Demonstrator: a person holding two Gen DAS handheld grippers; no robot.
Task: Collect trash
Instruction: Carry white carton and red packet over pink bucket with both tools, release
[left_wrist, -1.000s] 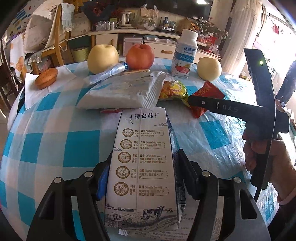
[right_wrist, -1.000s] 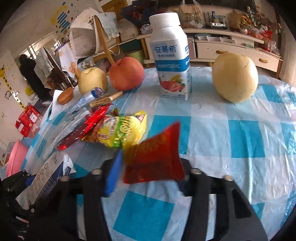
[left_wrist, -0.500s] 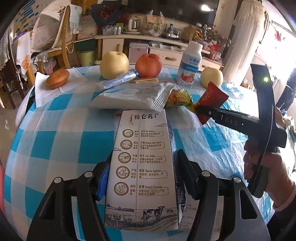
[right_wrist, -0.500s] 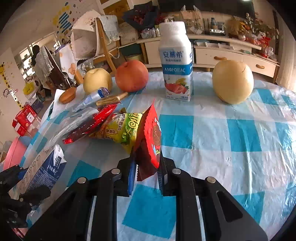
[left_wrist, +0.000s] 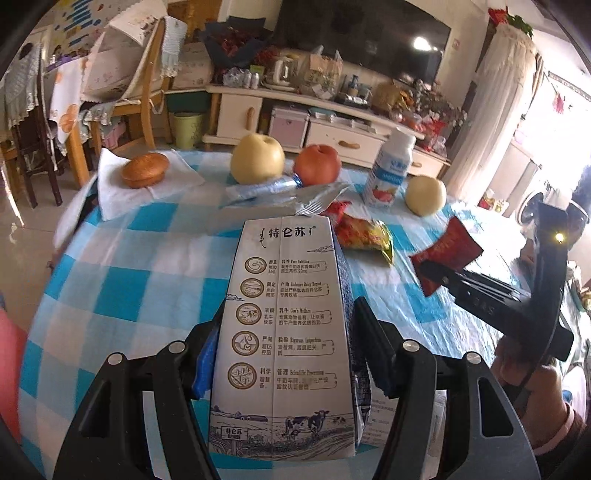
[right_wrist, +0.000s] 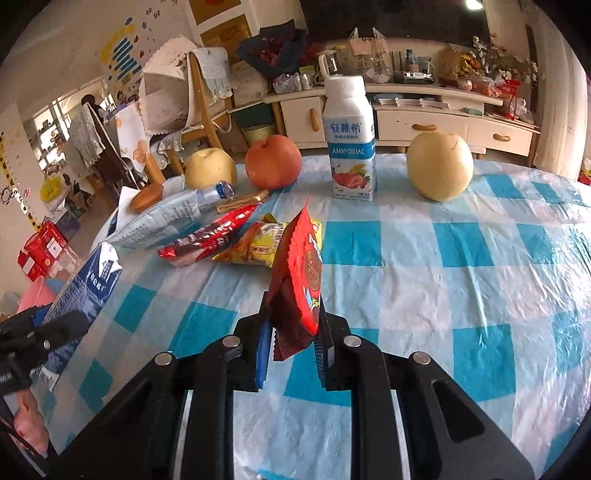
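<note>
My left gripper (left_wrist: 284, 325) is shut on a flattened white milk carton (left_wrist: 284, 332) and holds it above the blue-checked table (left_wrist: 122, 269). The carton also shows at the left of the right wrist view (right_wrist: 85, 288). My right gripper (right_wrist: 291, 314) is shut on a red snack wrapper (right_wrist: 299, 273), lifted off the table; it shows at the right of the left wrist view (left_wrist: 443, 251). On the table lie a yellow snack bag (right_wrist: 255, 247), a long red wrapper (right_wrist: 210, 240), a white foil bag (right_wrist: 162, 221) and a crushed water bottle (right_wrist: 214, 192).
At the far side stand a yogurt bottle (right_wrist: 351, 147), a red apple (right_wrist: 273, 162), two yellow pears (right_wrist: 439, 166) (right_wrist: 210, 170) and a bun (left_wrist: 144, 170) on a napkin. Chairs and a TV cabinet lie beyond the table. A pink bin (right_wrist: 33, 295) sits at the left.
My right gripper closed on the red wrapper, lifted it off the table and drew back. My left gripper rose and pulled back with the carton.
</note>
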